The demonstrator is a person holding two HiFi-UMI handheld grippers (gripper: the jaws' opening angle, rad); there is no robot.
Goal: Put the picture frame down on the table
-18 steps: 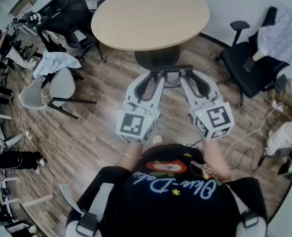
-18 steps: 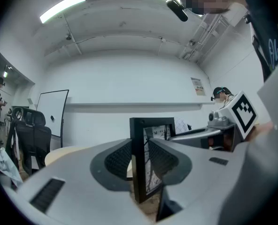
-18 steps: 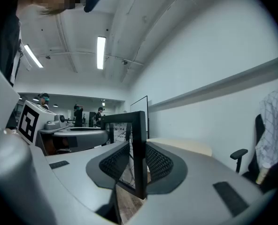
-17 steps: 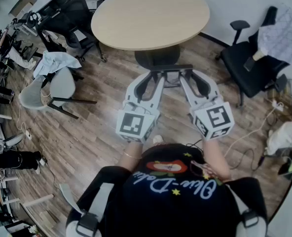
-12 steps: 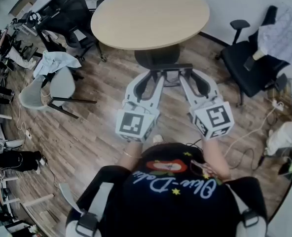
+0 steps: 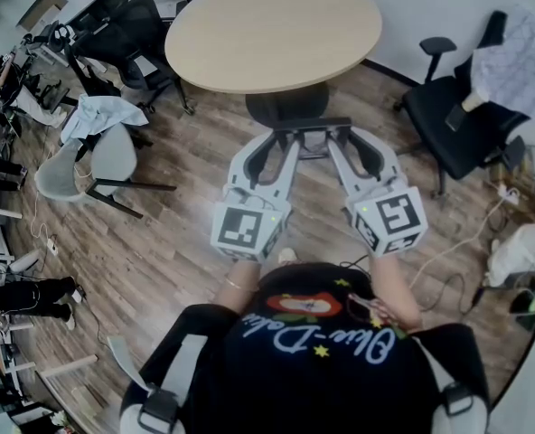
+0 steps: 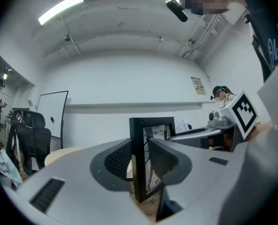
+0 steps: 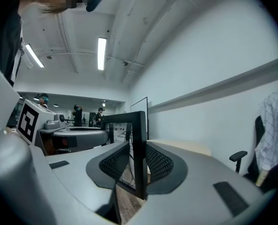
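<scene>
A black picture frame (image 6: 314, 127) hangs upright over the wooden floor, just short of the round beige table (image 6: 276, 30). My left gripper (image 6: 275, 143) is shut on the frame's left side, and my right gripper (image 6: 358, 143) is shut on its right side. In the left gripper view the ribbed pads press on the frame's black edge (image 7: 139, 163), with the print behind the glass showing. The right gripper view shows the same grip on the opposite edge (image 8: 140, 149). Both grippers point level toward the table.
The table's dark pedestal base (image 6: 287, 107) stands right ahead of the frame. A black office chair (image 6: 457, 125) is at the right, a grey chair (image 6: 105, 156) at the left, more black chairs (image 6: 123, 25) at the back left. Cables (image 6: 466, 242) trail on the floor at the right.
</scene>
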